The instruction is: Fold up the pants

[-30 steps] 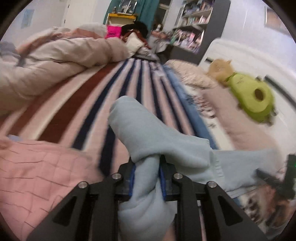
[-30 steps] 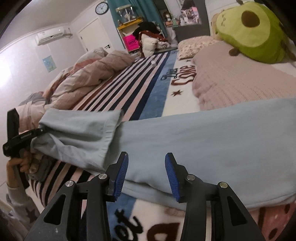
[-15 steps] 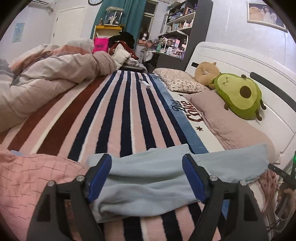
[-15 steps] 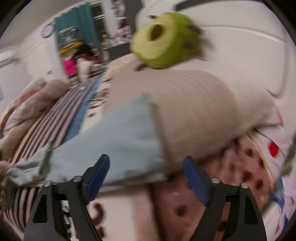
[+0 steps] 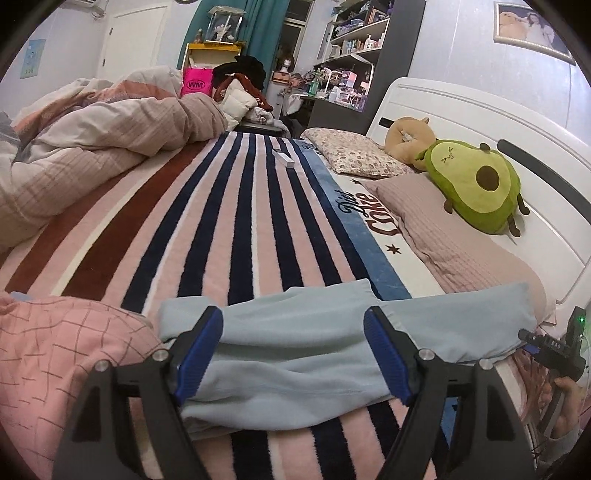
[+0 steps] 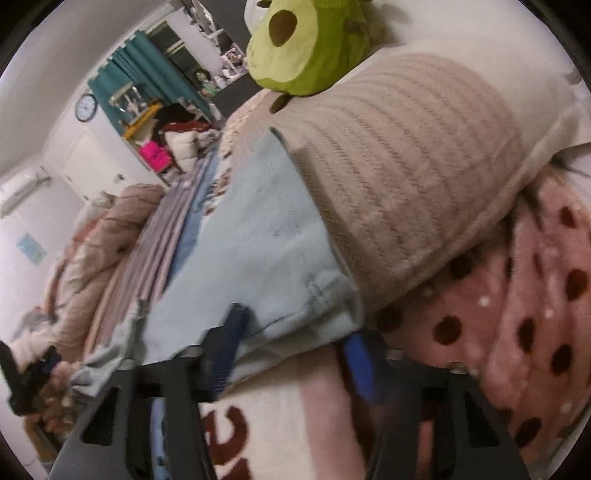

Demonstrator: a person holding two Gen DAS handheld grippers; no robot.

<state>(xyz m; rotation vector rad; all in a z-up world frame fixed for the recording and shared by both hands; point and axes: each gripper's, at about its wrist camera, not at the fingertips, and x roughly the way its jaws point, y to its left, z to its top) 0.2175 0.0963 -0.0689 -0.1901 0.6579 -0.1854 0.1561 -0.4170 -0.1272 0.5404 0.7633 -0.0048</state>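
1. Two grippers, both spread wide and holding nothing.
2. Left gripper (image 5: 293,354) hovers over light blue pants (image 5: 332,343) lying across a striped blanket (image 5: 229,229).
3. Right gripper (image 6: 295,354) straddles the pants' edge beside a beige pillow (image 6: 406,177).

Bedroom, dim indoor light. Bed (image 5: 258,229) w/ striped blanket, white headboard (image 5: 461,122) at right edge. Crumpled duvet (image 5: 92,147) along left edge. Avocado plush (image 5: 476,184) on pillow (image 5: 443,236) by headboard. Teal curtain (image 5: 266,33) & dark shelves (image 5: 354,48) on far wall; white door (image 5: 129,40) left. Clock (image 6: 85,107), AC unit (image 6: 22,188) high up.
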